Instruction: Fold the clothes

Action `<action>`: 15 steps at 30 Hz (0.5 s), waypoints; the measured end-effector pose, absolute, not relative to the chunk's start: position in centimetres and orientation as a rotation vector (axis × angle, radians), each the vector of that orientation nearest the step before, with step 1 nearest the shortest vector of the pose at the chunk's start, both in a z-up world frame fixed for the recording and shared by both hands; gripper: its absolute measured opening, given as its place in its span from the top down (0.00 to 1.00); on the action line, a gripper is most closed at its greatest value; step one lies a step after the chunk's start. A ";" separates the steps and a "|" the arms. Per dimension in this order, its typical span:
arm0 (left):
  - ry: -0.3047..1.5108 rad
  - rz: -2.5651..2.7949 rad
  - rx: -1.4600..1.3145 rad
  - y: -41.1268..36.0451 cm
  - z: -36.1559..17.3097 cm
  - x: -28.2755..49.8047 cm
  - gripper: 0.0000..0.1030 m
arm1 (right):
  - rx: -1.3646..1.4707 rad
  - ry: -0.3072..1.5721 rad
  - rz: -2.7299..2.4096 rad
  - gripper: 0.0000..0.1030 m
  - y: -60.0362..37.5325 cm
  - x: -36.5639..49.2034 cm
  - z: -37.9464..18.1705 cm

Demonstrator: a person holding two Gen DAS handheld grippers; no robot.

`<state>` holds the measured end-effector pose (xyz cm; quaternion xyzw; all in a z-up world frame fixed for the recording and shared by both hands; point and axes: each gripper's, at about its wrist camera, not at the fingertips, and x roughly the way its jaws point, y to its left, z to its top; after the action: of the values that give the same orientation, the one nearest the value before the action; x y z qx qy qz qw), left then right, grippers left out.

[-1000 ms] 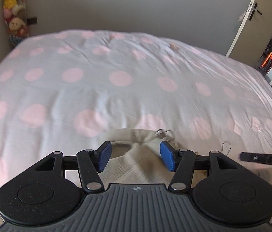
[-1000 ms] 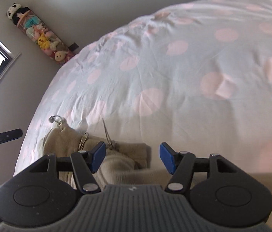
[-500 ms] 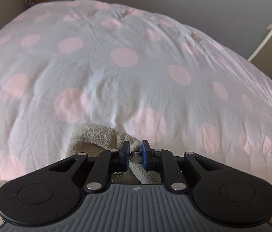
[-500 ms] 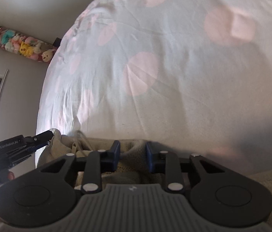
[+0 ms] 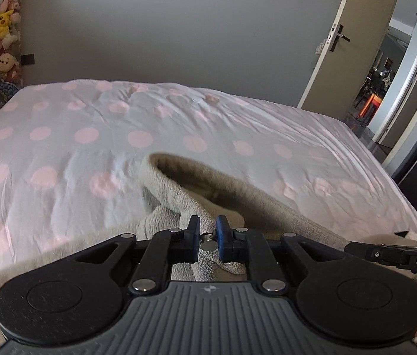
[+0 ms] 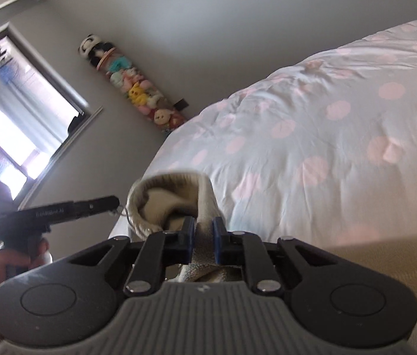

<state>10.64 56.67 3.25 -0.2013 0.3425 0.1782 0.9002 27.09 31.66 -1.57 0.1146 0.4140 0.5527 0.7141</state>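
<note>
A beige fleece garment (image 5: 172,195) hangs lifted over the dotted bed (image 5: 119,136), its edge curling into an open loop. My left gripper (image 5: 208,227) is shut on a fold of it, with a metal zip part between the blue pads. In the right wrist view the same garment (image 6: 205,198) rises as a rolled edge. My right gripper (image 6: 204,229) has its jaws closing on this cloth, and the pads press it from both sides. The rest of the garment is hidden below both tools.
The bed (image 6: 326,148) with its pink-dotted cover stretches ahead. A door (image 5: 347,44) stands ajar at the right. A column of plush toys (image 6: 131,88) hangs on the wall beside a window (image 6: 10,118). A person's hand (image 6: 16,260) holds the other tool.
Both grippers went from open around the garment's edge to closed on it. Both then rose, lifting the cloth off the bed, and the views tipped up towards the walls.
</note>
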 end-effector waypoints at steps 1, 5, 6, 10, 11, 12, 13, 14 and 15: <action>0.719 0.366 -0.427 55.8 2.7 9.2 0.91 | 0.240 0.922 1.233 0.87 30.5 25.2 -2.0; 0.801 0.402 -0.457 51.7 -1.8 3.4 0.91 | 0.207 0.985 1.204 0.88 26.5 18.3 -5.9; 0.824 0.414 -0.469 50.8 -3.2 2.1 0.91 | 0.209 1.014 1.182 0.88 25.6 16.9 -7.4; 0.866 0.450 -0.635 49.7 -9.1 -2.3 0.98 | 0.235 1.081 1.075 0.88 23.5 13.4 -12.4; 0.865 0.461 -0.659 49.4 -9.9 -3.0 0.99 | 0.240 1.092 1.054 0.88 23.2 12.8 -13.3; 0.859 0.479 -0.671 49.1 -10.3 -3.7 0.99 | 0.234 1.089 1.042 0.88 23.1 12.1 -13.7; 0.851 0.497 -0.678 49.0 -10.2 -4.2 0.98 | 0.208 1.067 1.040 0.88 23.1 11.5 -13.5; 0.838 0.509 -0.684 48.9 -10.0 -4.5 0.98 | 0.179 1.041 1.038 0.87 23.2 10.9 -13.2; 0.819 0.516 -0.686 48.9 -9.6 -4.8 0.97 | 0.150 1.016 1.037 0.85 23.2 10.3 -12.9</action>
<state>-4.78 48.91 -9.56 -0.3234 0.3858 0.2429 0.8292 10.33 23.24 -12.90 0.0687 0.4640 0.4736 0.7455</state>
